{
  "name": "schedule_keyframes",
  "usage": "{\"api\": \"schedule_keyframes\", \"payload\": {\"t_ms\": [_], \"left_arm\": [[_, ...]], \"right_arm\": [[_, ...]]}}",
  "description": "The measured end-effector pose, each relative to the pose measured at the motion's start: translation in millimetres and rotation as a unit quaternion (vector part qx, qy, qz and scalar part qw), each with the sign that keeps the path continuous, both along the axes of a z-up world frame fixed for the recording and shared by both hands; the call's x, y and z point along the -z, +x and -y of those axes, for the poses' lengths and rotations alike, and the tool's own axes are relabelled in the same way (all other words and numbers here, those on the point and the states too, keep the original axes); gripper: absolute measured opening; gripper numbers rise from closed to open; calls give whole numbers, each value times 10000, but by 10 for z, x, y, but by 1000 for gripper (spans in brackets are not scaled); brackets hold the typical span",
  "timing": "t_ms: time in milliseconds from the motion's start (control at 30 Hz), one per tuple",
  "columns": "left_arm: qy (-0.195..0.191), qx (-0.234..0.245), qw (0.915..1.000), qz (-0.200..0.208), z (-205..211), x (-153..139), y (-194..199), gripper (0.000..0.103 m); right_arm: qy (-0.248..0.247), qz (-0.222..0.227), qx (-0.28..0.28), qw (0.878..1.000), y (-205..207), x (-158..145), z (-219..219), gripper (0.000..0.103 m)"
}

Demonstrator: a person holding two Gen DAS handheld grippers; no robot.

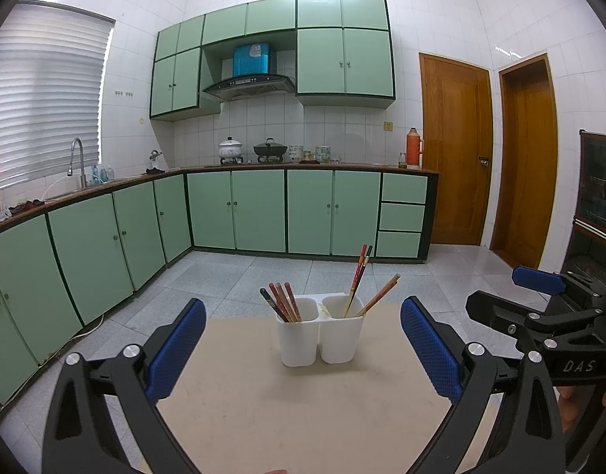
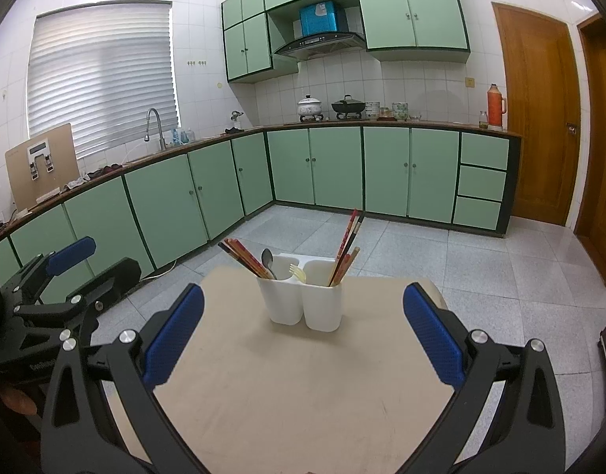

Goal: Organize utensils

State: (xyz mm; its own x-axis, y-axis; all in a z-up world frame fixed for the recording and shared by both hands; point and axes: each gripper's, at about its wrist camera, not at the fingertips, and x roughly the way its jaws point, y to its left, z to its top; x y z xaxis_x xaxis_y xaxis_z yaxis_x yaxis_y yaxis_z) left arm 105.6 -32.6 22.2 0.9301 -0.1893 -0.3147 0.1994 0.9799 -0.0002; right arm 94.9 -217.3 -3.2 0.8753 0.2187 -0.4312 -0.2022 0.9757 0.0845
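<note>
Left wrist view, utensil holder (image 1: 318, 335) ahead of both hand-held grippers (image 1: 303, 339) (image 2: 303, 331), jaws spread, empty

A beige table (image 1: 263, 414) carries a white utensil holder (image 1: 318, 331).

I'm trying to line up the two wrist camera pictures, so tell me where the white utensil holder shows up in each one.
Left wrist view: the white utensil holder stands just right of centre on the beige table, between the open left gripper fingers.
Right wrist view: the holder stands at centre, between the open right gripper fingers.
Shared landmark: the orange thermos on the counter.
</note>
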Motion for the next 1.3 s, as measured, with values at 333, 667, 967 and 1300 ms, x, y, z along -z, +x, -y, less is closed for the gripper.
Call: {"api": "schedule_keyframes", "payload": {"t_ms": [333,667,967,1300], "left_arm": [[5,8,10000,-20,-6,31,9,97],[-3,14,10000,-33,-6,67,6,97],[-9,28,10000,-73,-5,113,26,97],[-8,27,9999,-97,-9,107,49,97]], "right_arm": [[4,-19,17,10000,-5,37,7,98],[-5,-28,20,10000,-7,36,13,98],[-16,-50,24,10000,11,50,22,98],[0,-97,50,9999,19,94,70,98]]}}
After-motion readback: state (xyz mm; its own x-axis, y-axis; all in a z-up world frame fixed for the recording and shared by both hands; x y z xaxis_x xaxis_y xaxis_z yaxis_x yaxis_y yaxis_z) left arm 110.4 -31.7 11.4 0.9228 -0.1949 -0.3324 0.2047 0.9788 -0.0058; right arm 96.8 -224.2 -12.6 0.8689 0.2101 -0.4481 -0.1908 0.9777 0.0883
